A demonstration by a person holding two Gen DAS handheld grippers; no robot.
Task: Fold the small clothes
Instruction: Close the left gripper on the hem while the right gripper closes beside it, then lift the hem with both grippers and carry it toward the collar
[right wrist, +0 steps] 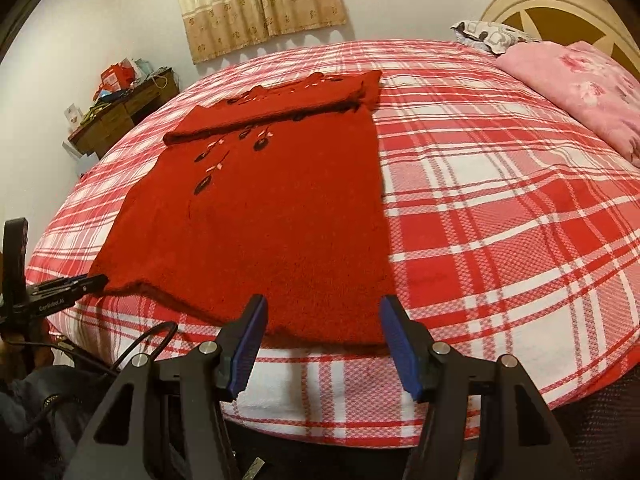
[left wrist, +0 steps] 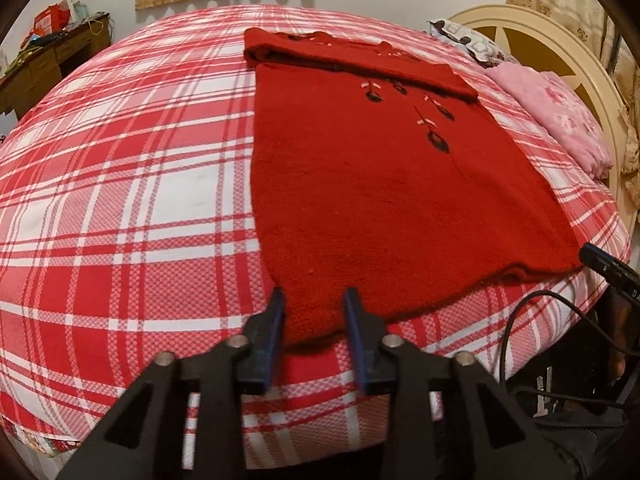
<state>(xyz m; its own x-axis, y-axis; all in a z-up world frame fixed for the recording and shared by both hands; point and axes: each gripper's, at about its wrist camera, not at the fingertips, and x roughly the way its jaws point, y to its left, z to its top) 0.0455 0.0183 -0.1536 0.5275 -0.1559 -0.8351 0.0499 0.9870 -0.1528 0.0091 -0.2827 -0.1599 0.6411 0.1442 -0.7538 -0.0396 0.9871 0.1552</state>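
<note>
Though sleeves folded, sweater (left wrist: 380, 184) lies lengthwise, hem nearest, neck farthest.

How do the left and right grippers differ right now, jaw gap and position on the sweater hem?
Left gripper shows a narrower jaw gap than the right gripper. Left straddles the near-left corner of the red sweater; right straddles the near-right corner. Shared: both have blue pads, point down at the hem, and neither visibly pinches the knit.
</note>
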